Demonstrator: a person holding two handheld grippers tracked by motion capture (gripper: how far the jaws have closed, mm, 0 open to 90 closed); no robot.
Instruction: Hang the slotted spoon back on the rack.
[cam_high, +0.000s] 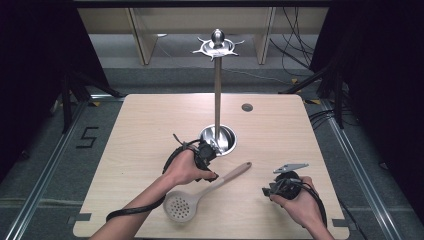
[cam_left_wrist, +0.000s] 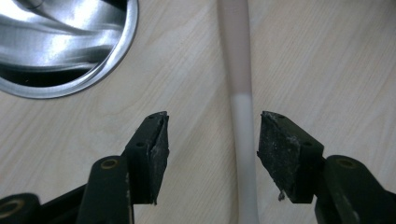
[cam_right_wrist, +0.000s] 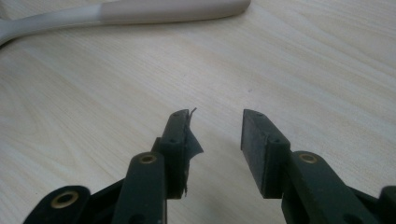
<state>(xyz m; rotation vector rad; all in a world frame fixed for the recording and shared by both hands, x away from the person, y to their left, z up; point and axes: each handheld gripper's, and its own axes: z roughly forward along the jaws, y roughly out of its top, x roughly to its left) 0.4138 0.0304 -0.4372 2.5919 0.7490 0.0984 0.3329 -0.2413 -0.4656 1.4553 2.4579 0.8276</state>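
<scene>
- Left gripper (cam_left_wrist: 212, 140): jaws apart, set on either side of the slotted spoon (cam_high: 200, 192) handle, not touching it.
- Right gripper (cam_right_wrist: 215, 140): jaws apart, empty, over bare table (cam_high: 280, 130) near the handle's tip.
- Spoon: flat on the table, bowl toward the person, handle slanting away to the right.
- Risk: the handle sits nearer one pad; closing may push it sideways or pinch it off-centre.
- High view adds the stand (cam_high: 217, 90), its hook ring and round base.
- Left gripper view adds the pad-to-handle gaps.
</scene>
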